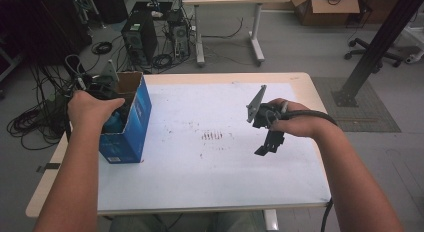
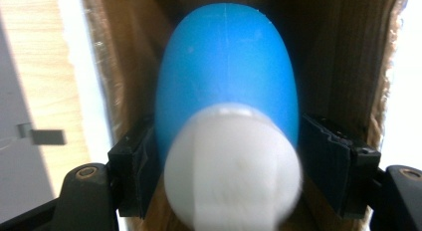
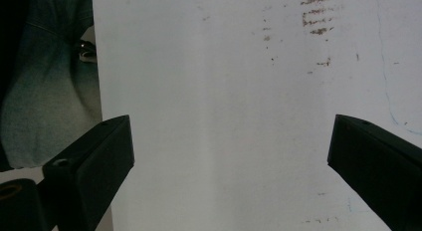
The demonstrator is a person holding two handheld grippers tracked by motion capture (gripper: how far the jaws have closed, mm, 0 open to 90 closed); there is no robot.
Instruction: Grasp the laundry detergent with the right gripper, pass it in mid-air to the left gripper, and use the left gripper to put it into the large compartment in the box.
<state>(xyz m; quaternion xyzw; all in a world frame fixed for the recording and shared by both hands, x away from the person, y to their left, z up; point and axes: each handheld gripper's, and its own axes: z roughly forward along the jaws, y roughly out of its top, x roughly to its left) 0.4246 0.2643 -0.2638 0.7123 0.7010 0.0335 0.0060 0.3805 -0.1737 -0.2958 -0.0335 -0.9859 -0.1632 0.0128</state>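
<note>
Broadly, was a pale wooden table under a smooth white sheet marked with brown smudges. Next in size, stood a blue carton at the table's left edge, open-topped, raw brown cardboard inside; print on its side too small to read. Lay within it a blue bottle, glossy and egg-shaped, with a rounded white cap blurred up close. Reached into the carton with the left gripper, jaws spread to either side of the bottle, just beside its flanks, not clamped. Hung over the sheet on the right with the right gripper, matte black jaws wide apart and gripping nothing.
</note>
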